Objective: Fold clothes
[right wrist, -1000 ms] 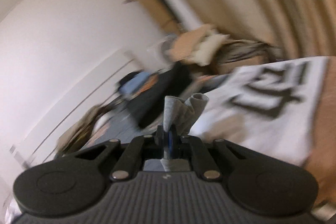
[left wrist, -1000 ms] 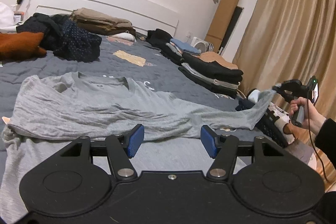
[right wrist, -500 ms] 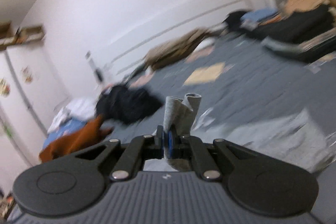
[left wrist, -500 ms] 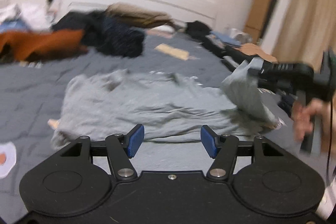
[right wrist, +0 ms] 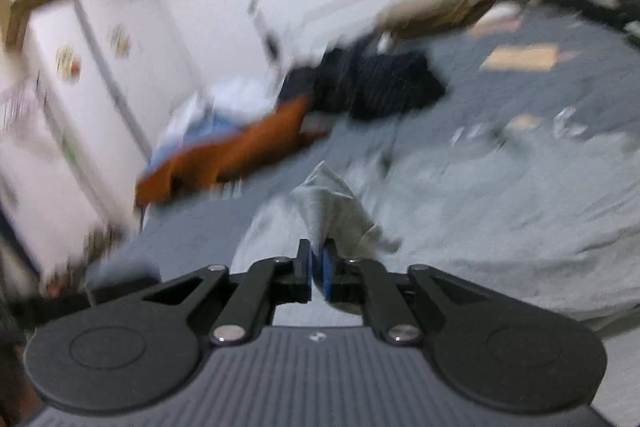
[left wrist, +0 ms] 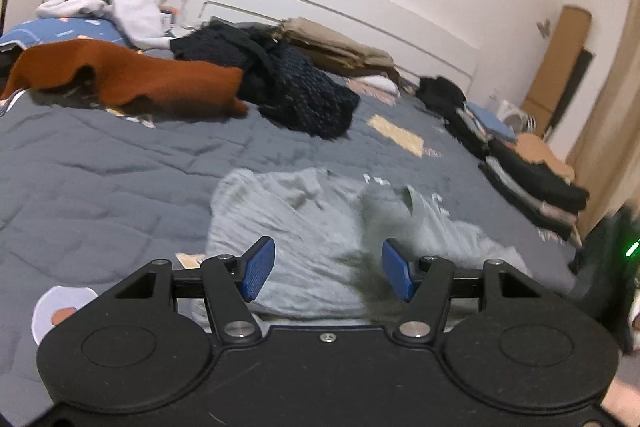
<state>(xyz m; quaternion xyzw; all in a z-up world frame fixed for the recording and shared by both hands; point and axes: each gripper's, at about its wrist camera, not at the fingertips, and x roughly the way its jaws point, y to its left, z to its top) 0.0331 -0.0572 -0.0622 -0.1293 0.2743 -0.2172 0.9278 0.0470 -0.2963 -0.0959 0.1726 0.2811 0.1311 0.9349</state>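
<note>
Grey long-sleeve shirt (left wrist: 320, 247) lies crumpled on the dark grey quilted bed (left wrist: 120, 167), just ahead of both grippers. Left gripper (left wrist: 328, 269) hovers over its near edge, jaws wide, empty. Right gripper (right wrist: 317, 273) has jaws nearly together, pinching a bunched end of the shirt, fabric sticking up past the tips. Rust-orange garment (left wrist: 128, 79) and dark clothes heap (left wrist: 296, 95) lie further back; folded stacks (left wrist: 532, 183) along the bed's right side. Right view blurred.
</note>
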